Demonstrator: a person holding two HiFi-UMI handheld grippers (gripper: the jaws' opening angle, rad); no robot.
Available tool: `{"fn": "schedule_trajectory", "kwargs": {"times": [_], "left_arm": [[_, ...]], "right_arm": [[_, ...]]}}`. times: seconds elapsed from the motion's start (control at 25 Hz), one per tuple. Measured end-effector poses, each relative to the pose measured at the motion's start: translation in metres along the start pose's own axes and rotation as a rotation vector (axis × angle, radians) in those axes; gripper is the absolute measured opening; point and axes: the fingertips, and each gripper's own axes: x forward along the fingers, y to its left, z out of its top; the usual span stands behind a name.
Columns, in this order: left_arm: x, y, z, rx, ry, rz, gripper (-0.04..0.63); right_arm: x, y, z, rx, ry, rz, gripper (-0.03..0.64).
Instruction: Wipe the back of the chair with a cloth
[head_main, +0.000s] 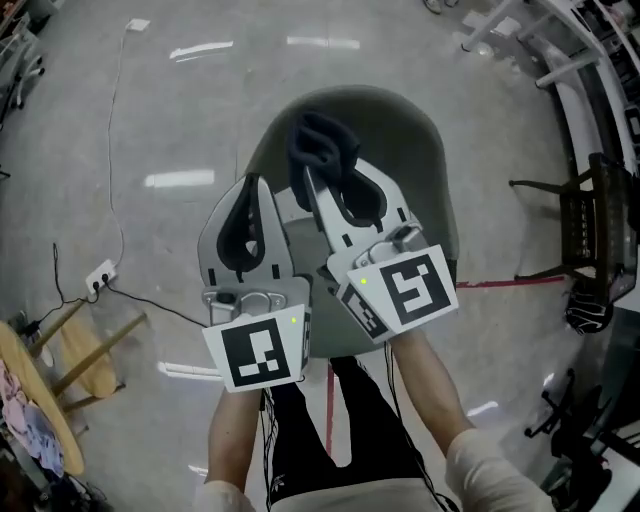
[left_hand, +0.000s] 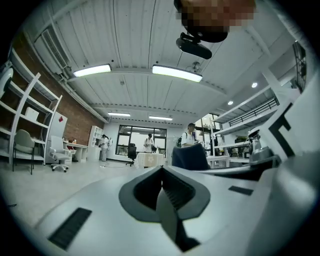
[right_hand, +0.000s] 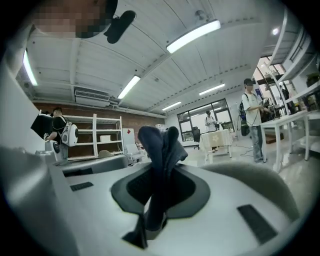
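A grey-green chair (head_main: 420, 150) stands on the floor straight below me, its curved back (right_hand: 250, 176) showing under the right gripper. My right gripper (head_main: 312, 178) is shut on a dark navy cloth (head_main: 320, 148), held above the chair. The cloth (right_hand: 159, 147) sticks up in a bunch from between the closed jaws of that gripper (right_hand: 156, 172). My left gripper (head_main: 256, 185) hovers beside it on the left, over the chair's left edge. Its jaws (left_hand: 162, 176) are shut with nothing in them. The cloth (left_hand: 190, 157) shows just past its tip.
A wooden stool (head_main: 90, 352) stands at the lower left, with a power strip (head_main: 100, 275) and its cable on the floor. A black rack (head_main: 590, 240) is at the right, beside a red floor line (head_main: 500, 283). People stand far off near tables (right_hand: 252, 117).
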Motion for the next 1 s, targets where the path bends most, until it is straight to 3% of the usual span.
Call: {"fn": "schedule_trajectory", "kwargs": {"times": [0.24, 0.56, 1.0], "left_arm": [[0.006, 0.028, -0.051, -0.012, 0.042, 0.064, 0.017], [0.012, 0.036, -0.072, -0.035, 0.073, 0.086, 0.015], [0.035, 0.013, -0.077, -0.023, 0.091, 0.030, 0.017]], "right_arm": [[0.044, -0.006, -0.044, 0.003, 0.027, 0.016, 0.057], [0.073, -0.009, -0.063, 0.005, 0.069, 0.020, 0.057], [0.074, -0.059, -0.066, 0.031, 0.070, -0.106, 0.057]]}}
